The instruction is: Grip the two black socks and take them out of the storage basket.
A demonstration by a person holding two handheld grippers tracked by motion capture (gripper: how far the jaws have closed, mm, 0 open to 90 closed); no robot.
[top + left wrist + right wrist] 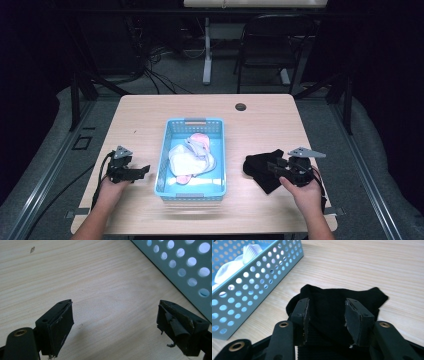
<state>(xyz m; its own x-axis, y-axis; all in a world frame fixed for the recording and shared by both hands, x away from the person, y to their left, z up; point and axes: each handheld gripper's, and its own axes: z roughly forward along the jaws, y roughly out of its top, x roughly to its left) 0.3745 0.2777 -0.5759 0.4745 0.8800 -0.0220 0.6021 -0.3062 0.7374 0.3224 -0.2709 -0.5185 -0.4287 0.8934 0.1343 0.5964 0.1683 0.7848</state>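
Cloth (329,305) lies between the right gripper (327,320)'s half-spread fingers: pinch one thick fold before lifting toward the basket (170,131). Left gripper (115,322): fingers spread, empty.

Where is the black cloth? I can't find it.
In the high view, the black cloth lies on the table, right of the blue basket, under the right gripper.

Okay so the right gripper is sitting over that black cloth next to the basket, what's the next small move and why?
Probably close the right gripper on the black cloth. Its fingers stand apart with the fabric lying between them on the table, so nothing looks pinched yet. The blue basket beside it already holds pale garments, which suggests the cloth goes there once gripped.
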